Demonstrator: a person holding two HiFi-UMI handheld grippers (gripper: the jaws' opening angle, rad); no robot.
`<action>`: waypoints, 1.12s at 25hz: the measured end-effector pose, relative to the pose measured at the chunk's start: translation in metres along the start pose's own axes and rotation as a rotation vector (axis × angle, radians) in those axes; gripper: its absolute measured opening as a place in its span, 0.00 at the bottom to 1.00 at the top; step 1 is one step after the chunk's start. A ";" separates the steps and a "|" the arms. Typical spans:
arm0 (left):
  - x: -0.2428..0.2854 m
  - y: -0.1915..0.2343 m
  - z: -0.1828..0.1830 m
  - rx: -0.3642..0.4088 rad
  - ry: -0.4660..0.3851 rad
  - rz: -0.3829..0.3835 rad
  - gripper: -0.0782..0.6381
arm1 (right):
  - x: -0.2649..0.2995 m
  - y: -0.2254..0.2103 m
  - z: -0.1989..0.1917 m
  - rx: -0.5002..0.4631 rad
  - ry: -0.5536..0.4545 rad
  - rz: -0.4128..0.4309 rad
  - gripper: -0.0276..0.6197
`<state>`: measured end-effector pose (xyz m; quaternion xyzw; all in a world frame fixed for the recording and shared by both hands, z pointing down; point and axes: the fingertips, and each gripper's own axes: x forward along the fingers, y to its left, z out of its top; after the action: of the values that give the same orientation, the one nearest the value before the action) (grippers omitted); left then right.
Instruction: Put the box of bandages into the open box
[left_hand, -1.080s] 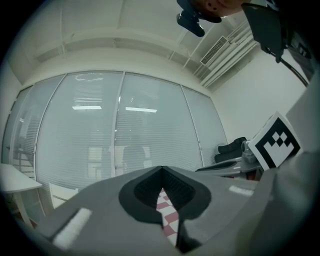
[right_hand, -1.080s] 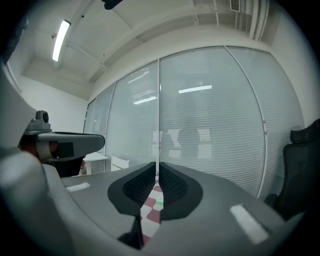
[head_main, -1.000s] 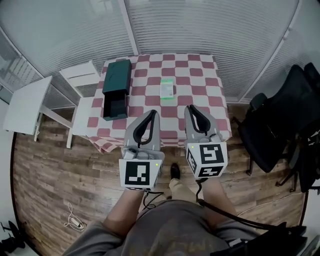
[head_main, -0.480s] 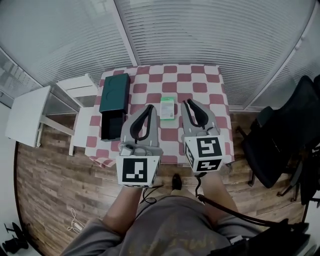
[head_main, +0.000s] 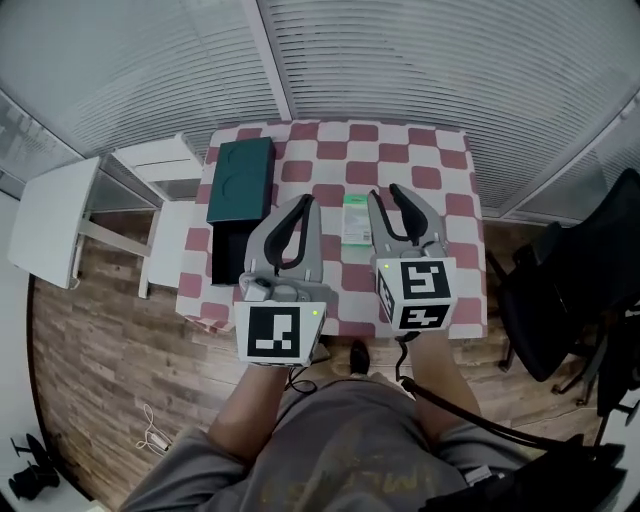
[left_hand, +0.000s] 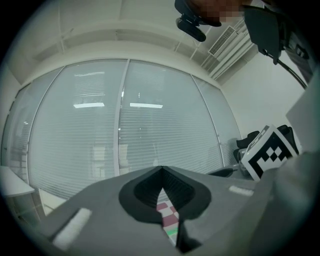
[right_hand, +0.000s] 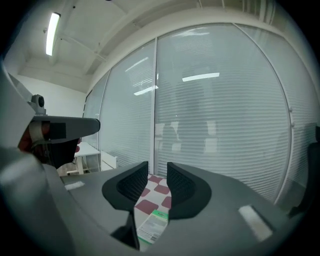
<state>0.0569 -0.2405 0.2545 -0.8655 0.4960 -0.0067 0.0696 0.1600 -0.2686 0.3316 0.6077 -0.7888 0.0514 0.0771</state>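
- The open box (head_main: 240, 180) is dark green, rectangular and smooth-sided, and sits on a tabletop (head_main: 420, 165) covered with red-and-white checked cloth.
- The box of bandages (head_main: 355, 216) is flat and white with a green end. It lies on the cloth near the open box.
- Between the two boxes is the left hand-held gripper (head_main: 303, 205), with its ribbed dark pads (left_hand: 150, 192) pressed together at the tips.
- On the bandage box's far side from the open box is the right hand-held gripper (head_main: 388, 195). Its jaws are parted and grip nothing.

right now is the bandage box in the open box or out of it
Out. The bandage box lies flat on the checked cloth, apart from the open box.
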 end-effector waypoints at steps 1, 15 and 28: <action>0.004 0.005 -0.006 -0.015 0.009 -0.005 0.11 | 0.007 0.001 -0.008 0.007 0.023 -0.009 0.28; 0.028 0.054 -0.141 -0.182 0.248 -0.095 0.11 | 0.062 0.022 -0.197 0.122 0.450 -0.147 0.64; 0.038 0.068 -0.193 -0.242 0.310 -0.137 0.11 | 0.072 0.024 -0.250 0.117 0.618 -0.233 0.73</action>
<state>0.0027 -0.3288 0.4352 -0.8878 0.4381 -0.0849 -0.1128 0.1340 -0.2873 0.5912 0.6527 -0.6492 0.2692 0.2829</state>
